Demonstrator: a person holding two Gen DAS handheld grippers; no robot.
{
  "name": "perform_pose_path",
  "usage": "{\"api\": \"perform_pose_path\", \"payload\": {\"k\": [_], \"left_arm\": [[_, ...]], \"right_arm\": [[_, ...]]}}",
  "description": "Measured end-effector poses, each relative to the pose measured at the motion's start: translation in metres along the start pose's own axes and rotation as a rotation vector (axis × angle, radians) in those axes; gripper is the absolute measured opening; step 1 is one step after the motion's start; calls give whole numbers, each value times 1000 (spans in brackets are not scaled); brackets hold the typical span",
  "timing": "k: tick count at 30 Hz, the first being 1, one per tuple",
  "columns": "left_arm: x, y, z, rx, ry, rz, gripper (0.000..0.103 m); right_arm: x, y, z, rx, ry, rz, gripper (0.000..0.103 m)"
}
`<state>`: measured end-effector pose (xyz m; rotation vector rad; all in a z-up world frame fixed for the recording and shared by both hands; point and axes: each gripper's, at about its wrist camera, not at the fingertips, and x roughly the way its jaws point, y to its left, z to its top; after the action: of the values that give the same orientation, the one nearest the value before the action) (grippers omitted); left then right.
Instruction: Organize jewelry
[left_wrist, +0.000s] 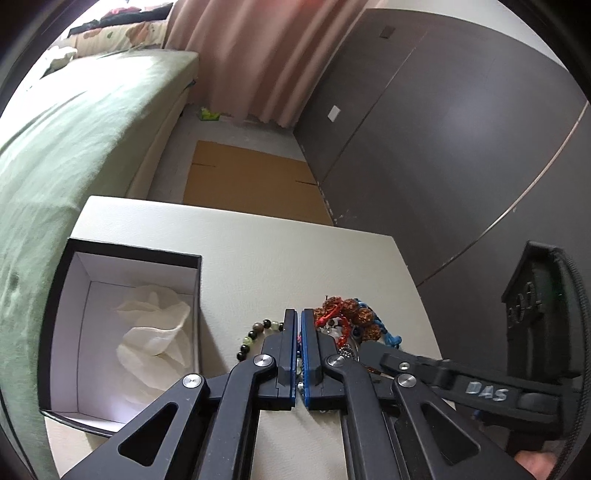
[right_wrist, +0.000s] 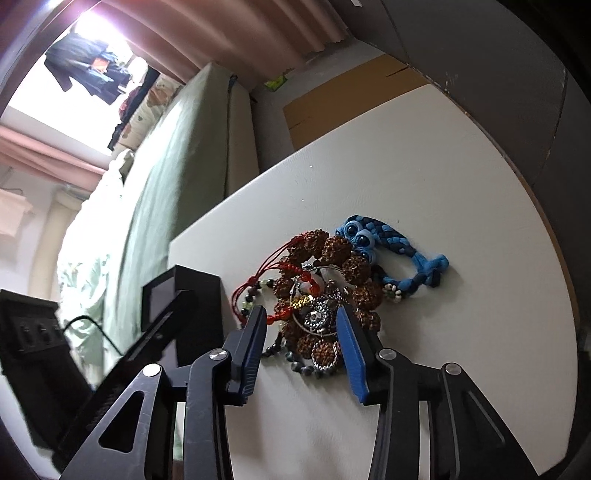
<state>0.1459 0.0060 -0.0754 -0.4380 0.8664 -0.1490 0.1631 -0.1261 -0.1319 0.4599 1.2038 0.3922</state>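
Left gripper (left_wrist: 299, 317), lower centre of its own view: jaws pressed together, possibly pinching a strand at the edge of the jewelry pile (left_wrist: 343, 325), though cannot tell what. Lower left: open black box (left_wrist: 199, 280) with crumpled tissue (left_wrist: 155, 332) inside, likely the destination. Right gripper (right_wrist: 303, 325), low centre of its view: jaws partly apart, straddling the jewelry pile on the white table (right_wrist: 443, 184), gripping nothing yet. Right of centre: blue braided bracelet (right_wrist: 391, 240) beside the tangle.
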Motion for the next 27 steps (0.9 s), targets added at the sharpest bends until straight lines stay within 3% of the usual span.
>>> {"api": "perform_pose_path", "payload": {"k": [3,7,10,12,14,18,22,27], "left_arm": [[0,5,3,-22,28,1,1],[10,12,5,-66,94,-16,3],[18,7,3,-69,134,-28,12],[20,2,2,-68,135,-43,43],[18,-3,1,-61,107,-47,57],[23,-12,-2,-37,89,-32,57],[32,-21,-6,4,71,37,57],[35,-27,-7,22,67,26,57]], "right_arm": [[7,3,1,-15,11,-37,40],[-2,-4,1,18,-2,-15,40],[-20,-14,3,45,-40,-4,40],[-27,-21,4,64,-54,3,40],[-34,-29,5,81,-59,8,40],[-40,-36,6,94,-60,21,40],[-45,-40,7,100,-66,38,40],[-46,-41,8,104,-64,46,40]]}}
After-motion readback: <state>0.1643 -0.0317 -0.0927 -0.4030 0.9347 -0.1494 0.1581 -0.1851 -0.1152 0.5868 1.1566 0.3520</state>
